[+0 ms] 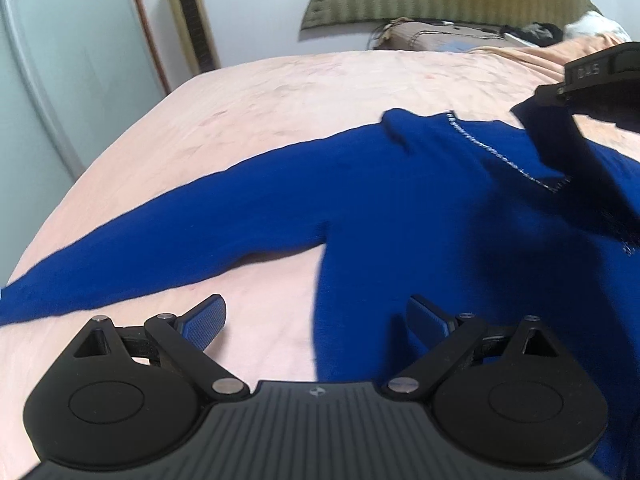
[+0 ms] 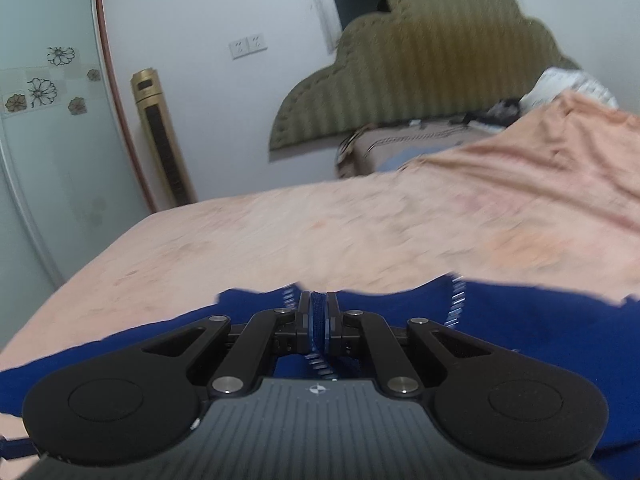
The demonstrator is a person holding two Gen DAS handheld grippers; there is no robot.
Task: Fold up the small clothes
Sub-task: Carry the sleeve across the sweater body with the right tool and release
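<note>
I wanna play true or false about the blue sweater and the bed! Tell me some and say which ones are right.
1. The sweater is blue. True.
2. The right tool is wide open. False: it is shut, pinching the sweater's fabric.
3. The left tool is open with nothing in it. True.
4. The sweater lies on a green bed cover. False: the bed cover is peach-pink.
5. A gold tower fan stands by the wall. True.

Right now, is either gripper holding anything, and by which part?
The right gripper is shut on the blue sweater, pinching a fold of fabric at its edge beside the white trim. The left gripper is open and holds nothing.
</note>
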